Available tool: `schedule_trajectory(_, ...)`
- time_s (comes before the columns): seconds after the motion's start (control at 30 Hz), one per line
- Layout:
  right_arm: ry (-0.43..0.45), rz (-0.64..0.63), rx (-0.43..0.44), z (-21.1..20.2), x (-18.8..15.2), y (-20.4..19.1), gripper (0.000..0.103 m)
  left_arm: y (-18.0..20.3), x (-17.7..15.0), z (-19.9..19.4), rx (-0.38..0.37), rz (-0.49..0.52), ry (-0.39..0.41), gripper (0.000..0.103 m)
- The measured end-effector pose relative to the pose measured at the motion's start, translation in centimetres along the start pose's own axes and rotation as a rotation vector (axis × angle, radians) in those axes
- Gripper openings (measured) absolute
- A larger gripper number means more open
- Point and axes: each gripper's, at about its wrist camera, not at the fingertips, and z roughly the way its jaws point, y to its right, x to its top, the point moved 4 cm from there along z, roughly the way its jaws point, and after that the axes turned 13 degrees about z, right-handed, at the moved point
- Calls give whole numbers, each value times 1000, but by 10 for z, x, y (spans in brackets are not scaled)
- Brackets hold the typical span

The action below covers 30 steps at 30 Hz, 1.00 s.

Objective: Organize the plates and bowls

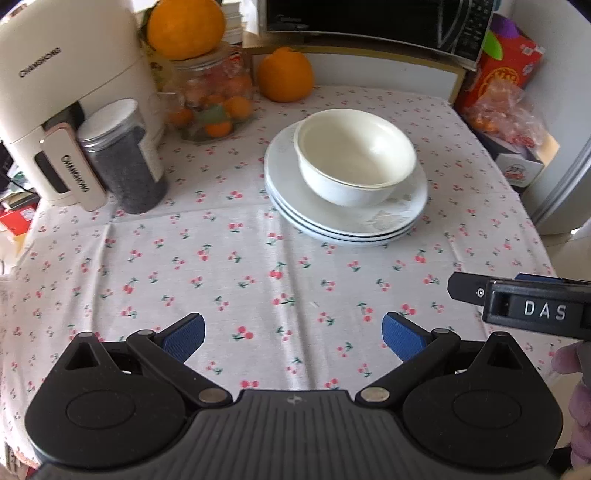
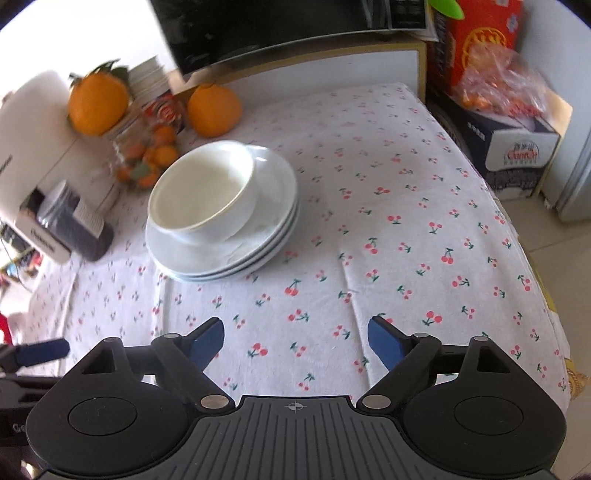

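Observation:
A white bowl (image 1: 356, 158) sits tilted on a stack of three white plates (image 1: 369, 225) on the cherry-print tablecloth. In the right wrist view the same bowl (image 2: 203, 188) rests on the plates (image 2: 236, 258) at centre left. My left gripper (image 1: 293, 332) is open over bare cloth, well short of the stack, with nothing between its blue pads (image 1: 184, 338). My right gripper (image 2: 295, 341) is also open and holds nothing, nearer than the stack and to its right. Its body (image 1: 532, 306) shows at the right edge of the left wrist view.
At the back left stand a cream appliance (image 1: 55, 110), a dark jar (image 1: 122, 158), a glass jar of small oranges (image 1: 214, 103) and two big oranges (image 1: 284, 75). A microwave (image 1: 376, 22) sits behind. Boxes and a bag (image 2: 498, 96) crowd the right table edge.

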Motion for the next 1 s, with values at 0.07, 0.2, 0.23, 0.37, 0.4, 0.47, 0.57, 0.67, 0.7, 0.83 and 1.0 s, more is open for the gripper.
schedule_trajectory(0.07, -2, -11, -13, 2, -1, -4, 88, -3, -1, -1, 16, -16, -3, 103)
schedule_trajectory(0.2, -1, -13, -20, 4, -1, -10, 89, -10, -3, -2, 43, -41, -7, 102)
schedule_trajectory(0.23, -1, -15, -18, 4, 0, -11, 89, -11, -4, -1, 46, -44, -10, 102)
schedule_trajectory(0.37, 1, -25, -17, 4, -1, -14, 90, -11, -5, 0, 47, -53, -19, 102)
schedule_trajectory(0.4, -1, -26, -18, 4, -1, -13, 90, -11, -5, 0, 47, -50, -18, 102)
schedule_trajectory(0.47, -5, -24, -22, 5, -1, -13, 90, -9, -5, -1, 50, -47, -11, 102)
schedule_trajectory(0.57, -4, -16, -22, 5, 0, -11, 90, -9, -5, 0, 61, -35, -9, 102)
schedule_trajectory(0.67, 0, -17, -20, 3, 0, -12, 90, -10, -7, 3, 65, -36, -19, 102)
schedule_trajectory(0.7, 2, -18, -19, 3, 1, -12, 90, -10, -7, 4, 66, -37, -23, 102)
schedule_trajectory(0.83, 4, -15, -15, 1, 2, -11, 90, -10, -8, 5, 72, -36, -30, 102)
schedule_trajectory(1.0, 3, -5, -18, 1, 2, -7, 90, -10, -8, 6, 78, -36, -29, 102)
